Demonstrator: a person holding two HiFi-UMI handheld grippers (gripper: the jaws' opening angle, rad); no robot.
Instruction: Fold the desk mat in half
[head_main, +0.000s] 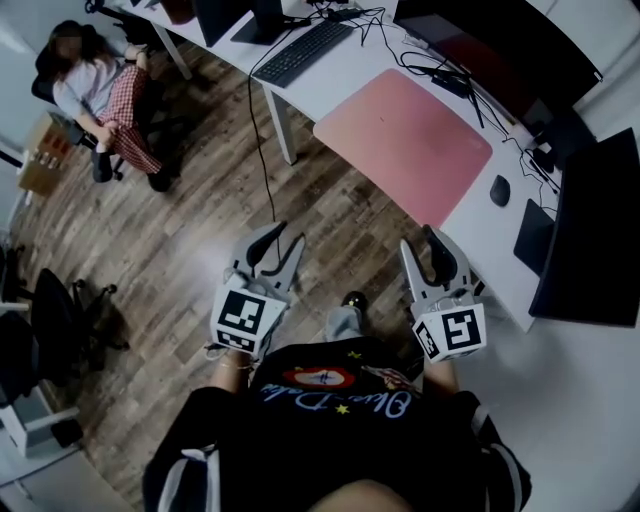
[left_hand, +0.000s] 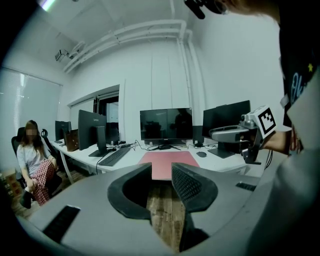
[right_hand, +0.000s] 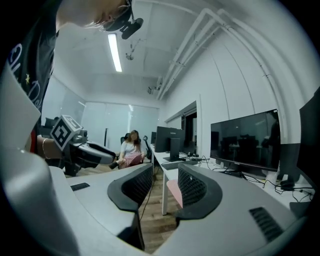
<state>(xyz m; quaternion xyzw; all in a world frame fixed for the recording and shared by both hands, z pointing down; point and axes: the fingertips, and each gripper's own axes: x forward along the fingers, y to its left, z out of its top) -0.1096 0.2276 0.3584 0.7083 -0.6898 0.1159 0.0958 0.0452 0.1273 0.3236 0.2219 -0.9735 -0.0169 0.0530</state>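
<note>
The pink desk mat (head_main: 405, 140) lies flat and unfolded on the white desk (head_main: 335, 85), its near edge along the desk's front edge. Both grippers hang over the wooden floor, short of the desk and apart from the mat. My left gripper (head_main: 283, 240) is open with nothing between its jaws; in the left gripper view (left_hand: 161, 172) the mat (left_hand: 167, 162) shows straight ahead through the gap. My right gripper (head_main: 425, 240) is also open and empty; in the right gripper view (right_hand: 166, 172) only a corner of the mat (right_hand: 175, 192) shows beside the desk leg.
A black keyboard (head_main: 305, 52) lies left of the mat and a black mouse (head_main: 500, 190) right of it. Monitors (head_main: 590, 240) and cables line the back of the desk. A person sits on a chair (head_main: 100, 90) at the far left; another chair (head_main: 60, 315) stands nearer.
</note>
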